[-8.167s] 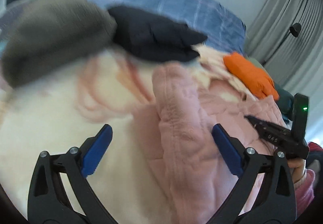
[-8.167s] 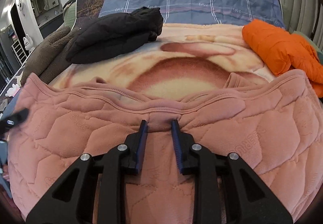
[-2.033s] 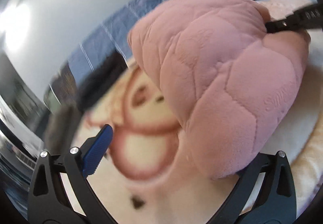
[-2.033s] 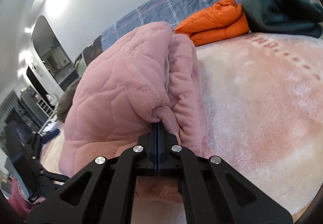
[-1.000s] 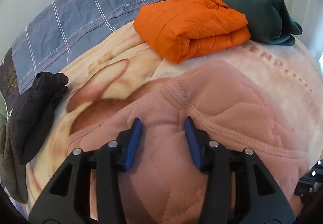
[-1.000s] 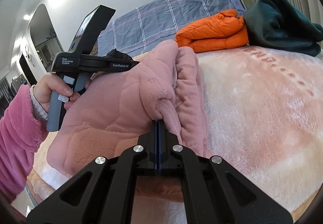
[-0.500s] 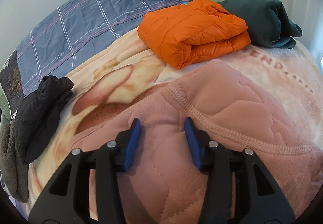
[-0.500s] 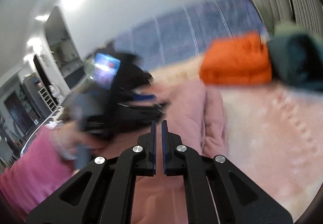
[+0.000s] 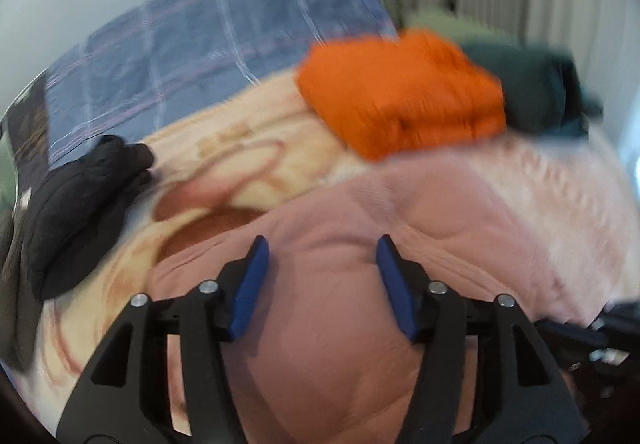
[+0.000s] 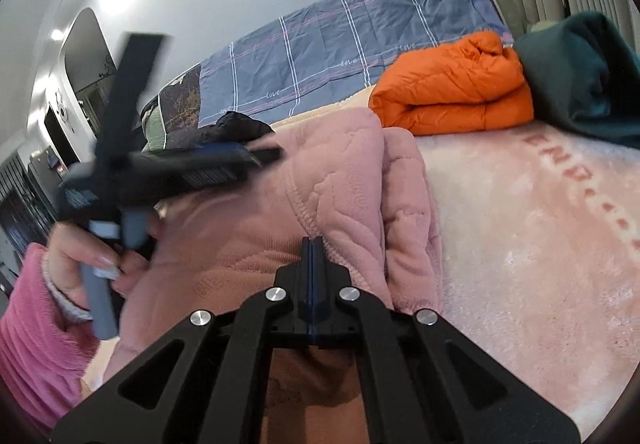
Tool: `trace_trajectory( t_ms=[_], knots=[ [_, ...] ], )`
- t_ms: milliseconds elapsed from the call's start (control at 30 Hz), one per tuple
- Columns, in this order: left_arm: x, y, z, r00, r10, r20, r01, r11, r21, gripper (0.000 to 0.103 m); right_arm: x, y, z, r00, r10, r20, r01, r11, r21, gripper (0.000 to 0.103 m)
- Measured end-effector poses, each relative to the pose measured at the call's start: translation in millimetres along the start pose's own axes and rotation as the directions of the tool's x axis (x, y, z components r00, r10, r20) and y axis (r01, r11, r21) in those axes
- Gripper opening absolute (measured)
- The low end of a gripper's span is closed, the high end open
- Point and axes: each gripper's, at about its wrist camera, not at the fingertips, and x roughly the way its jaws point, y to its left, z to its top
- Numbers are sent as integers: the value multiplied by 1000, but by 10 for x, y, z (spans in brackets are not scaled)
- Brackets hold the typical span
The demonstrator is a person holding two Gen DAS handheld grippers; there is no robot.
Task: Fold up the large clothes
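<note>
Since the frame half a second before, the left gripper [image 9: 319,249] had let its jaws spread wider; its blue pads [image 9: 249,286] stood apart on either side of a hump of the pink quilted garment [image 9: 332,332] without pressing on it, so the cloth lay between them ungripped. That view had also gone blurred. The right gripper [image 10: 312,244] had its jaws fully closed, pad against pad, with their tips at a stitched edge of the pink quilted garment; whether any cloth was pinched between them could not be told. A second earlier the same jaws had plainly clamped a fold of it. The garment lay bunched in thick folds on the pale pink fleece blanket [image 10: 540,244] that covered the bed, at the near edge, close under both grippers. In the right wrist view the person's left hand [image 10: 84,256], in a bright pink sleeve [image 10: 28,328], held the left gripper's handle above the garment's left part. Farther back on the blanket sat a folded orange puffer jacket [image 10: 452,92], with a dark green garment [image 10: 576,72] touching its right side. A black jacket [image 9: 80,204] lay at the far left, and a blue checked sheet [image 10: 340,56] covered the head of the bed.
</note>
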Motion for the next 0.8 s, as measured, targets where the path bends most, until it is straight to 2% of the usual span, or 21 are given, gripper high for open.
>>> trace_trajectory(
  t_ms=[33, 67, 100, 133, 167, 267, 300, 367, 400, 467, 567, 733, 800],
  knots=[
    [-106, 87, 9, 999, 25, 35, -24, 999, -35, 53, -11, 5, -11, 1000, -13, 6, 13, 1000, -8, 0],
    [-214, 192, 16, 996, 62, 65, -57, 996, -69, 38, -26, 9, -27, 1000, -22, 13, 22, 1000, -14, 0],
    [-270, 291, 19, 995, 69, 72, -62, 994, -93, 31, -34, 2, -41, 1000, -16, 17, 16, 1000, -11, 0],
    [-293, 375, 14, 996, 62, 70, -54, 992, -111, 16, -37, -13, -44, 1000, -9, 17, 10, 1000, -6, 0],
    [-292, 438, 7, 997, 54, 61, -46, 992, -117, 11, -21, -9, -33, 1000, -6, 16, 6, 1000, -1, 0],
    [-159, 547, -67, 999, 44, 6, -43, 995, -89, 10, -31, -36, -38, 1000, 13, 15, -13, 1000, 12, 0],
    [-6, 529, -126, 998, 28, -49, -31, 998, -56, 10, -27, -44, -36, 1000, 18, 15, -18, 1000, 15, 0],
    [240, 498, -226, 993, 51, -106, -53, 998, -14, 10, -6, -48, -26, 999, 43, 8, -43, 999, 20, 0],
    [385, 519, -284, 989, 33, -142, -37, 999, -25, 10, 7, -35, -21, 999, 41, 7, -41, 999, 19, 0],
    [495, 651, -299, 984, -52, -173, 30, 991, -128, 10, 16, -17, -11, 1000, 26, 12, -26, 1000, 7, 0],
    [493, 668, -324, 984, -59, -170, 39, 992, -118, 10, 10, -1, -22, 1000, 23, 17, -22, 1000, -5, 0],
    [344, 624, -270, 988, 22, -152, -38, 994, -101, 17, 1, -17, -32, 1000, 21, 21, -21, 1000, 0, 0],
    [190, 640, -146, 990, 50, -129, -63, 993, -97, 22, -14, -24, -42, 1000, 20, 23, -20, 1000, 5, 0]
  ],
)
